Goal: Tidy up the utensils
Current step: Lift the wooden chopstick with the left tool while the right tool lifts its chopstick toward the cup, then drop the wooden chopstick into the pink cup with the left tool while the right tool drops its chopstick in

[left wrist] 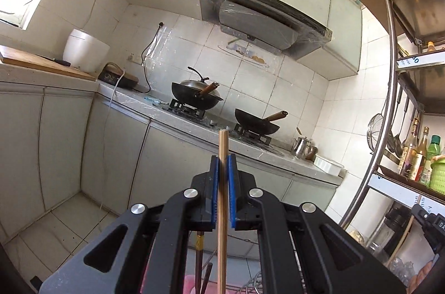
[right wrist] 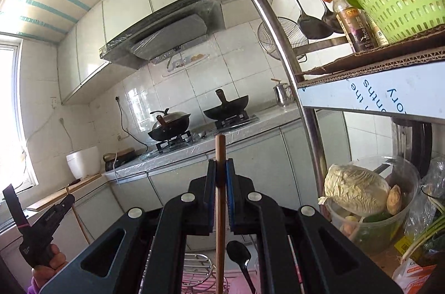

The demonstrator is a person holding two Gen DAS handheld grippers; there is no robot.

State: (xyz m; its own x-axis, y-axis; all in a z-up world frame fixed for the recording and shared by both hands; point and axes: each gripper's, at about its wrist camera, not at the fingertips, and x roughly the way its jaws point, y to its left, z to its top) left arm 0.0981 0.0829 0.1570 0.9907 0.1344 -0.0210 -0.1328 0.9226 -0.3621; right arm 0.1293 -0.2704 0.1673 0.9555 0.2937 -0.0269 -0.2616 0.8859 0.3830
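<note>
One chopstick pinched upright in each gripper.
My left gripper clamps a pale chopstick, my right gripper a brown chopstick; I hold both high, probably to pair them.

Each wrist camera sits close behind its own fingers and looks forward and tilted upward along them, across the kitchen. Both views share the far desk with the two woks and the range hood, seen above and beyond the fingertips. In the right view the metal shelf rack rises near, right of the fingers; in the left view it curves along the right edge.
</note>
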